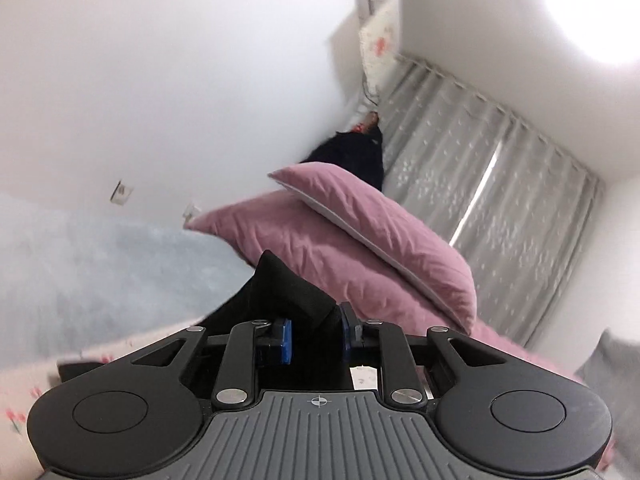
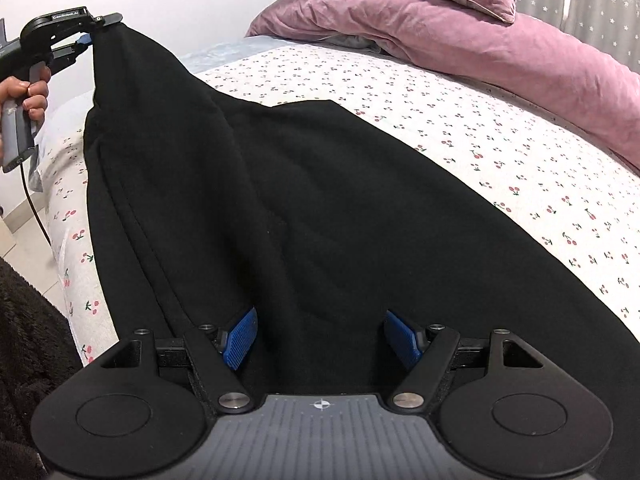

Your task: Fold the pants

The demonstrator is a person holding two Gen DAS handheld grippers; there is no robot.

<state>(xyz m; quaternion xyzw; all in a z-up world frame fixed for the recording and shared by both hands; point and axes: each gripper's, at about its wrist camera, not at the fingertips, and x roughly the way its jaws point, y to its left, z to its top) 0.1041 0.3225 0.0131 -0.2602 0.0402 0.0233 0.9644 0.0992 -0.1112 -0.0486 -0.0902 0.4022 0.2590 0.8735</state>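
The pants [image 2: 304,208] lie across the bed [image 2: 500,136], one end lifted at the left; pillows [image 2: 440,28] are stacked behind, curtain [image 1: 500,184] beyond.

Each claw [image 2: 320,334] has matte black linkage arms with silver screw heads, round black discs on either side, a ribbed grey plate bearing a crosshair mark, and ridged blue pads [image 2: 240,338]. The left claw [image 2: 86,40] has a grey handle, a black cable and white lettering; bare-skinned fingers [image 2: 34,92] show.
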